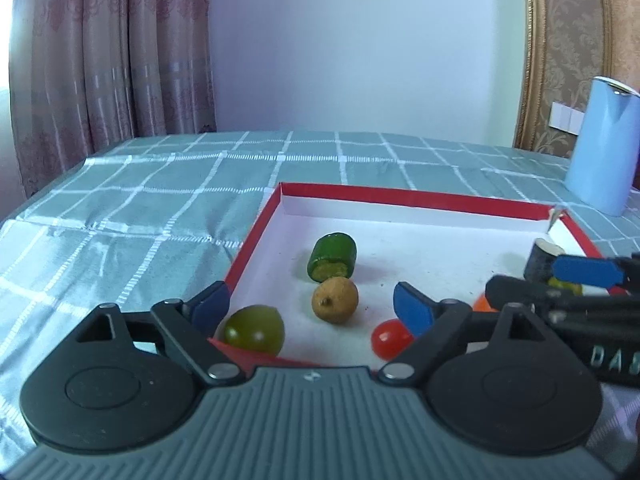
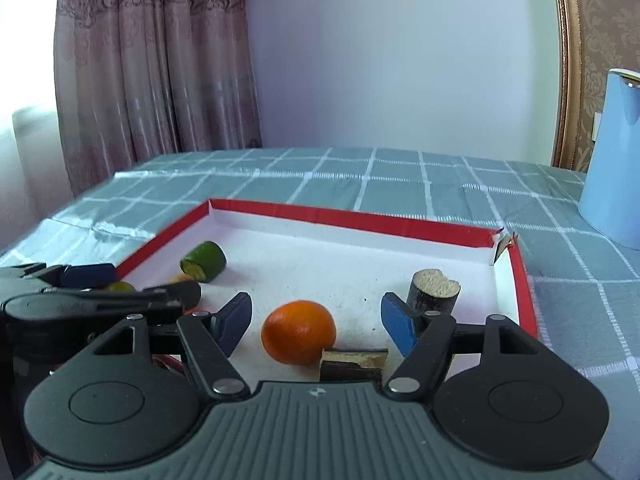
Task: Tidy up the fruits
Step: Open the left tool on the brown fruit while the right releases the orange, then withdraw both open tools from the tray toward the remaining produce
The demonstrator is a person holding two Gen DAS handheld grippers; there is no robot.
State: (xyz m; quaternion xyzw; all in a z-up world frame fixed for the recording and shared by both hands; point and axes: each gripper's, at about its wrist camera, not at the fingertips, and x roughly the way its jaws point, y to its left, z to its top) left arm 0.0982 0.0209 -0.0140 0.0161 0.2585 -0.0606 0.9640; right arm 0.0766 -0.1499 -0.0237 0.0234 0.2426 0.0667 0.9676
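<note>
Two hand-held grippers hover over the near edge of a red-rimmed box with a white floor, set on a table under a green checked cloth. The left gripper has its blue-padded jaws spread wide with nothing between them; one pad sits by the box's left wall. Just ahead of it lie a brown fruit and, touching it on the far side, a green cut piece lying on its side with its pale cut face toward the camera. A green grape rests at the near left corner and a red tomato near the right pad.

The right gripper is likewise spread wide and empty, with an orange lying between its pads (touching neither). A dark flat piece sits against the orange at the near edge, and a dark stub with a pale cut top stands upright behind the right pad, near the box's right wall. The green cut piece lies at the far left of this view.

A light blue jug stands on the cloth beyond the box's far right corner; a pink curtain hangs behind the table.
</note>
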